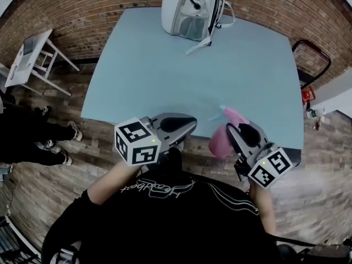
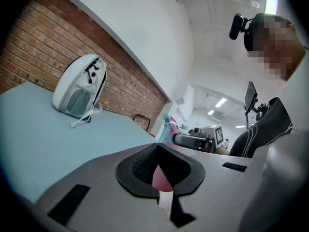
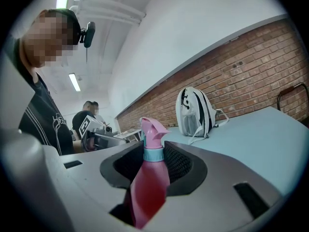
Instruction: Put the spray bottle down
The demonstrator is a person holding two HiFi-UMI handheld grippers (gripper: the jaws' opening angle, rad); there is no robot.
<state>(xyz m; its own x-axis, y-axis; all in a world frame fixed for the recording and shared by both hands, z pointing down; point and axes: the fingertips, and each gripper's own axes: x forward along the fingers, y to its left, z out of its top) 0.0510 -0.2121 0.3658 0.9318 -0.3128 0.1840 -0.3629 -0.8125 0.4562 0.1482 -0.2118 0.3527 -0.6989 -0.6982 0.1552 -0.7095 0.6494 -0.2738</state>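
The pink spray bottle [image 3: 149, 178] is gripped upright at its neck and body between the fingers [image 3: 179, 162] of the right gripper [image 3: 153, 148], which are spread wide around it. It is held at the near edge of the light blue worktop [image 1: 165, 65]. Just beside it, the left gripper [image 2: 155, 151] is seen with its fingers [image 2: 139, 166] drawn together on nothing. A white backpack [image 1: 192, 10] is stood at the worktop's far edge, against a brick wall [image 1: 99, 10].
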